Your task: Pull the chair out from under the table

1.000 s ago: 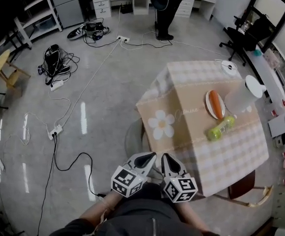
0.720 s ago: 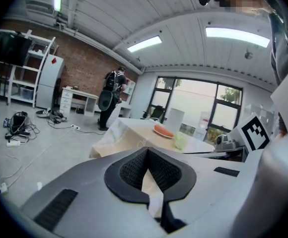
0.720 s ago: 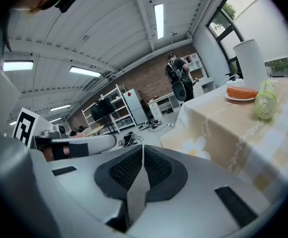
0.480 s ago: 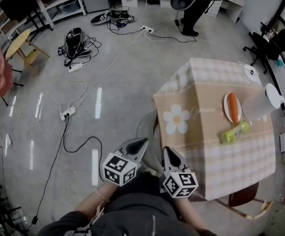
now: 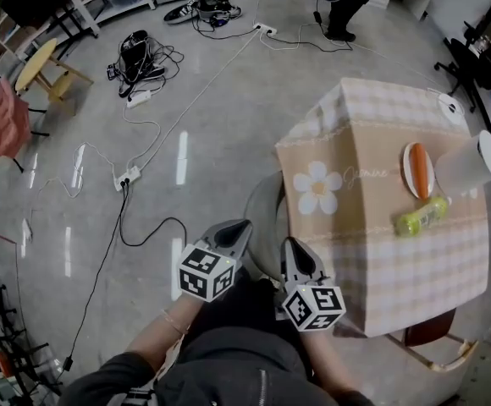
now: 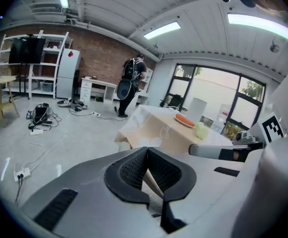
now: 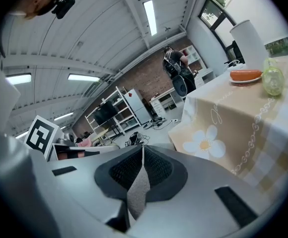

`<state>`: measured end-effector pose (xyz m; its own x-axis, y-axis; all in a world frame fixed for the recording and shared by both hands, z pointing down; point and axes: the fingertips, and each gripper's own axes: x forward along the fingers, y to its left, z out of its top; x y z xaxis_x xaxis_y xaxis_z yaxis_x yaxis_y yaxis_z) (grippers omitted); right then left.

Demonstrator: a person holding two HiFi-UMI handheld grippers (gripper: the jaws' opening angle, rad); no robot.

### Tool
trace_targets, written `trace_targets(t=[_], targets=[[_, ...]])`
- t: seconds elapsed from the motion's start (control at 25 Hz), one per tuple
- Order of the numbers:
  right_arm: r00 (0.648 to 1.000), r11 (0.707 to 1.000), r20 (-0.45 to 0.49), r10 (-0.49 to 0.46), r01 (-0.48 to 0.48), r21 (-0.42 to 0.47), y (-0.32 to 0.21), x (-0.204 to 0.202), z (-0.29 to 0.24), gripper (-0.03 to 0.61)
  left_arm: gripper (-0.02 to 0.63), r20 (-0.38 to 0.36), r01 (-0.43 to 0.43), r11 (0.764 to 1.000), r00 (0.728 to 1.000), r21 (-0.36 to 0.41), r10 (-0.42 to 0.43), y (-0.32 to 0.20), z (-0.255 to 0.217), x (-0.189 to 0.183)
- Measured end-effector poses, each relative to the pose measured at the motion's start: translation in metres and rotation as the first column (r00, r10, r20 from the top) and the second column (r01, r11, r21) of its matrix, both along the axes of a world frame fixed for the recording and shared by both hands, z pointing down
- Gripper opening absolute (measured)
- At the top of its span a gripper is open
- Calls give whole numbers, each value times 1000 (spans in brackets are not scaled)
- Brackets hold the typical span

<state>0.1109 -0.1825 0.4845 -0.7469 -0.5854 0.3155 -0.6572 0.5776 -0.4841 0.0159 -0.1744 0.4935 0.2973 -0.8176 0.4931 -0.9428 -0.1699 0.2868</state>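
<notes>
Head view: the chair (image 5: 261, 220) sits tucked under the table (image 5: 381, 265), centre frame. Left gripper (image 5: 240, 227) and right gripper (image 5: 289, 246) hover just below it, jaws pressed together, empty. Risk: pinching the tablecloth (image 5: 339, 184) too could drag the plate (image 5: 416, 170) off.

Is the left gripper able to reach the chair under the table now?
Probably yes: the left gripper points at the chair, whose grey edge shows beside the tablecloth, and nothing stands between them. Its jaws are shut, so they must open first.
</notes>
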Motion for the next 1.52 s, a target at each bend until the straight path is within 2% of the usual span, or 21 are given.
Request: trace_targets(t=[0.36,0.48,0.56,0.64,0.72,0.96,1.16,1.36,1.52], targets=[[999,997,-6,46,-46,-59,12,11,20,17,19,-22,20,993,999,-117,-23,5,27,-18],[998,995,-3,62,-62,-76,15,15,27,17,153,-56,16,988,998,-152,-25,6,35,-18],[997,994,0,75,-74,-86,15,18,32,17,192,-81,11,983,996,-185,-26,7,42,-17],[997,992,2,83,-83,-90,15,20,33,17,277,-105,-6,973,994,-229,-19,9,50,-16],[996,992,2,91,-91,-91,16,21,35,17,319,-122,-17,964,992,-265,-17,11,56,-16],[990,984,4,138,-136,-116,17,35,43,17,333,-174,2,949,983,-315,-60,9,67,-15],[985,978,-6,175,-175,-113,15,44,48,17,333,-194,51,940,973,-338,-122,3,77,-20],[979,972,-11,205,-205,-114,12,53,51,17,333,-242,45,927,960,-374,-144,-4,89,-10],[976,967,-18,219,-219,-127,14,55,55,17,333,-251,70,917,951,-392,-179,-10,97,-6]])
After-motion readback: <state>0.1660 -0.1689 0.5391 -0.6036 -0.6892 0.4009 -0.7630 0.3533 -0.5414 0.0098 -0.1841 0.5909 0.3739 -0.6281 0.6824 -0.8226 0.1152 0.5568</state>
